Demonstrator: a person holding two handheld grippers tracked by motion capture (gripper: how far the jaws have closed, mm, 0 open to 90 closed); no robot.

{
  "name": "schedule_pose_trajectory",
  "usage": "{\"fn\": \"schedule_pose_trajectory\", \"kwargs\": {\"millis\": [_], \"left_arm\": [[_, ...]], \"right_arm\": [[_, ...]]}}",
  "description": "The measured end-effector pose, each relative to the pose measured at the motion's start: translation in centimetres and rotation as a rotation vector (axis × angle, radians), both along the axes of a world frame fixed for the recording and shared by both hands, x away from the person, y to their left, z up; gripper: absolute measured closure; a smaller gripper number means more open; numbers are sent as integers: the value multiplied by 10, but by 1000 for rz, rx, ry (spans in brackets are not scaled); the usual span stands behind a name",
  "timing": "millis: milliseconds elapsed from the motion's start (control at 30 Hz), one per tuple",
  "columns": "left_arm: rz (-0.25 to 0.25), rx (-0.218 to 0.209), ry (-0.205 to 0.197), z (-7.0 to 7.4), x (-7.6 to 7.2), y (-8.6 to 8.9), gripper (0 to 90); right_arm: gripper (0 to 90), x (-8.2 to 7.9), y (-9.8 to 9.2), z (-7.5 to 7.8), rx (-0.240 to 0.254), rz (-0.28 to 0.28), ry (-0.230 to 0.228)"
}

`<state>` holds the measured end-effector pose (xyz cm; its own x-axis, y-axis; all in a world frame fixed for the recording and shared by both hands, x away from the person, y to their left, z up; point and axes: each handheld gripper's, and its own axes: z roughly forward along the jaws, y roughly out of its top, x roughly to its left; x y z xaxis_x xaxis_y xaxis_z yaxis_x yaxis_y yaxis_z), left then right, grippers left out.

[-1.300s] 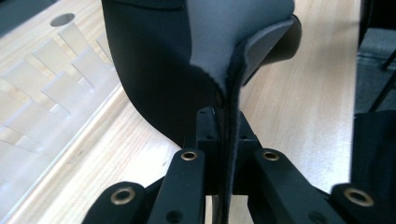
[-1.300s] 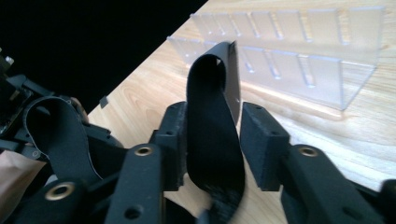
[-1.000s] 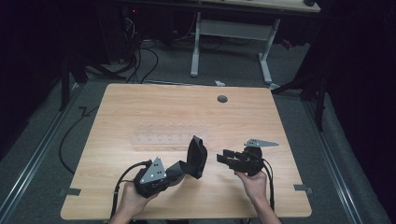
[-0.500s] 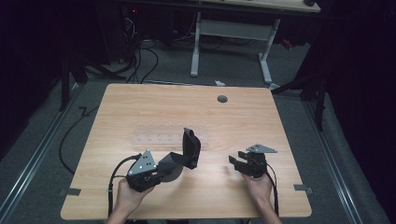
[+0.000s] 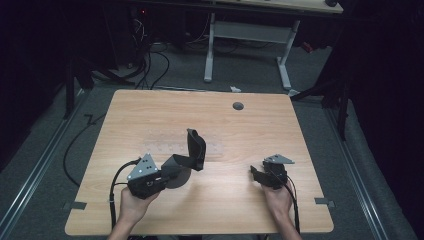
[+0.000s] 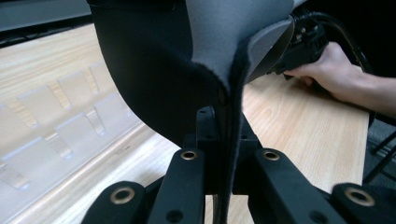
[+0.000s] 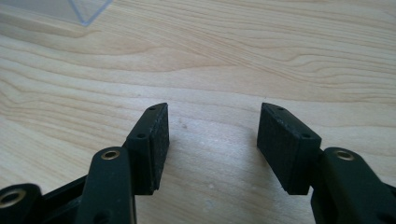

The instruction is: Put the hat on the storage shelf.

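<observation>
Black neoprene pouch (image 5: 192,152), soft, grey-lined, clamped by its thin edge between the jaws of my left hand-held gripper (image 5: 165,172); in the left gripper view the pouch (image 6: 159,70) rises from the closed jaws and folds over, its grey inner face turned up. On the high view it stands up off the bench (image 5: 150,115), left of centre near my side, bent at the top. Wood-grain bench, pale, with a small round dark grommet (image 5: 238,106) near the far edge. Clear plastic tray (image 5: 165,147), flat and ribbed, lies on the bench just behind the pouch; the left gripper view shows its ribbed compartments (image 6: 51,121) beside the pouch, and one clear corner (image 7: 88,11) appears at the top of the right gripper view. Right hand-held gripper (image 5: 256,175), in my right hand (image 5: 277,197) at the right near side, well apart from the pouch; its jaws stand wide apart with only bare wood between them, and its pads (image 7: 161,140) hold nothing. Grey three-cornered plates sit atop both tools. My left hand (image 5: 132,205) grips the left tool from below.
</observation>
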<state>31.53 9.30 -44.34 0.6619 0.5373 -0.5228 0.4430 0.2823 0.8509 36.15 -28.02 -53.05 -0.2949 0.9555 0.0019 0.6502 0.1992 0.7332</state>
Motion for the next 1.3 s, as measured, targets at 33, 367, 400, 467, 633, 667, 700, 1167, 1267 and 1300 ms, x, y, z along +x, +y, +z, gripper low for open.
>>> {"fn": "schedule_pose_trajectory", "kwargs": {"millis": [33, 367, 400, 467, 633, 667, 700, 1167, 1267, 1300], "left_arm": [[0, -4, 0, 0, 1, 1, 863], [47, -22, -26, 9, 9, 11, 863], [51, -25, -27, 10, 10, 13, 862], [62, -32, -32, 12, 12, 15, 863], [90, -47, -37, 16, 17, 22, 863], [95, -49, -38, 17, 18, 23, 863], [101, -48, -39, 18, 20, 24, 863], [164, -54, -47, 23, 37, 38, 863], [178, -57, -52, 24, 41, 41, 864], [180, -53, -54, 24, 42, 41, 863]], "right_arm": [[439, 0, 0, 0, -5, -4, -1], [381, 5, 0, 0, -22, -10, 3], [380, 5, 0, 0, -21, -10, 3], [380, 5, 0, 0, -20, -9, 4], [379, 5, 0, 0, -22, -9, 3], [379, 5, 0, 0, -21, -10, 4], [379, 5, 0, 0, -22, -9, 3], [379, 5, 1, 0, -21, -11, 4], [378, 5, 1, 0, -21, -11, 3], [379, 5, 1, 0, -21, -12, 4]]}}
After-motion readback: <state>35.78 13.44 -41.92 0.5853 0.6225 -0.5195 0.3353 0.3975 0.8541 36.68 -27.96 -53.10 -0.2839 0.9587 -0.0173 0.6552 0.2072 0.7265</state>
